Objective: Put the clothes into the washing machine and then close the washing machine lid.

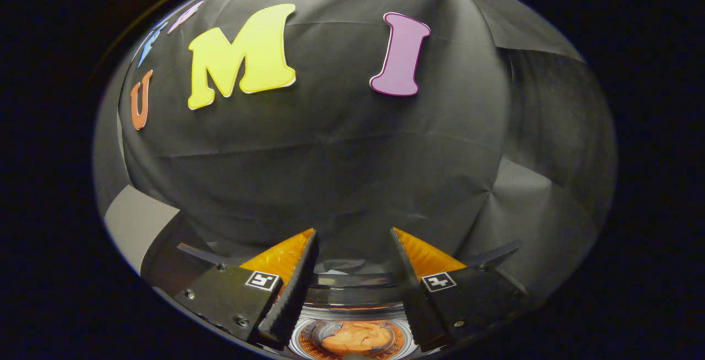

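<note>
Holding clothes [355, 338] — washing machine [352, 316], gripper [352, 239] spread

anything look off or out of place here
Nothing stands out. The tongs are open and empty, above the washing machine's round opening, with orange clothes lying inside it.

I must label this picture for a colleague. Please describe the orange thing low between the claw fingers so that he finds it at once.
Start at the black cloth wall, then go down to the open claw. Below, between its fingers, lies a round washing machine opening with a pale ring. Inside sits a crumpled orange cloth, the only soft, bright thing there.
</note>
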